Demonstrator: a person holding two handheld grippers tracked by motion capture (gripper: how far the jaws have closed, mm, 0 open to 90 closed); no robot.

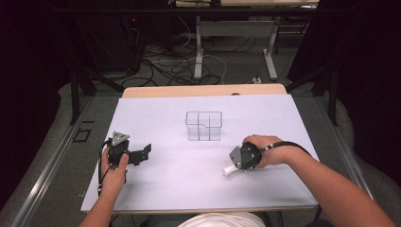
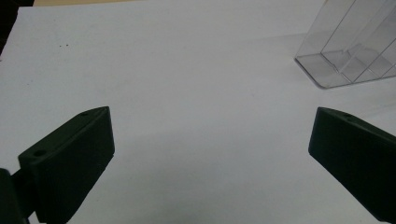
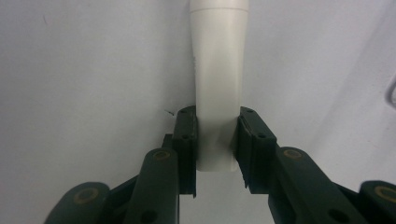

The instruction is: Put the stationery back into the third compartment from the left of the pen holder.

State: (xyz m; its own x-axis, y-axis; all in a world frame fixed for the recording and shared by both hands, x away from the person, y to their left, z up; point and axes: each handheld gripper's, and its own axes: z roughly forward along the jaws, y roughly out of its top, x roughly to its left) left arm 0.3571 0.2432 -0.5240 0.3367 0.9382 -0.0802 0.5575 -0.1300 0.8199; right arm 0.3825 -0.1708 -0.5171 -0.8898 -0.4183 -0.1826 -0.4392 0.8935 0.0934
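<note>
Here the clear divided box (image 1: 204, 126) stands empty.

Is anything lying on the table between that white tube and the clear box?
Nothing visible does. The white tube, clamped in the right hand-held gripper, and the clear box have only bare white tabletop between them.

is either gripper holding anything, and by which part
The right gripper clamps a white plastic tube near its flat end; the left gripper is open, holding nothing.
</note>
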